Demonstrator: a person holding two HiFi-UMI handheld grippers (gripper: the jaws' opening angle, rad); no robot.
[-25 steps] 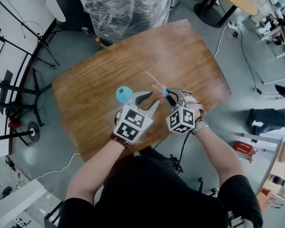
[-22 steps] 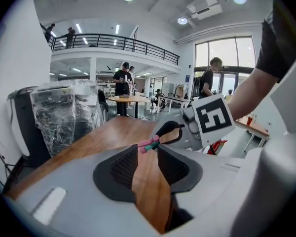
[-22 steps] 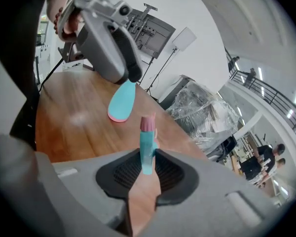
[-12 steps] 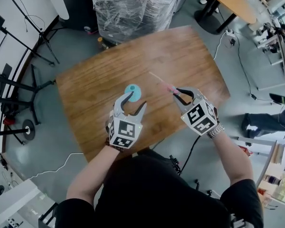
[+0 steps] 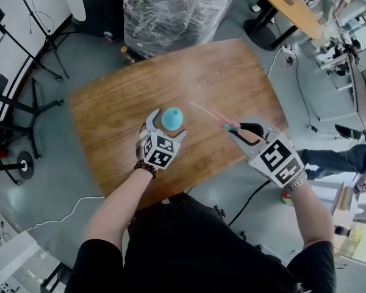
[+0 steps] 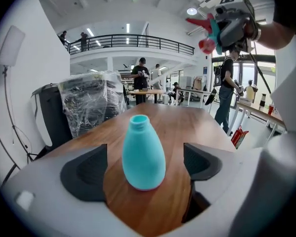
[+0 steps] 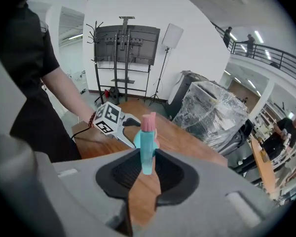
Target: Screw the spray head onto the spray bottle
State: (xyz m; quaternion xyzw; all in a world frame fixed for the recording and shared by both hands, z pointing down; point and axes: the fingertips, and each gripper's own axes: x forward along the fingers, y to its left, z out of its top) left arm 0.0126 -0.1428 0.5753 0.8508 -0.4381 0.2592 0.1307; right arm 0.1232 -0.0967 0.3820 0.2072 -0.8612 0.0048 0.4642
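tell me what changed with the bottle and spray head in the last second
The left gripper set the bottle down on the table. Its jaws have just been opening and now stand clear of it. The right gripper drew away to the right. Unchanged: its grip on the spray head.

Spray head (image 5: 229,126) tiny, partly hidden inside right tongs (image 7: 147,159).

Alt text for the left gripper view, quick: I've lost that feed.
A turquoise spray bottle stands upright and uncapped on the wooden table between the wide-apart jaws of the left claw, which have just been opening and do not touch it. At upper right, the right claw holds the spray head aloft.
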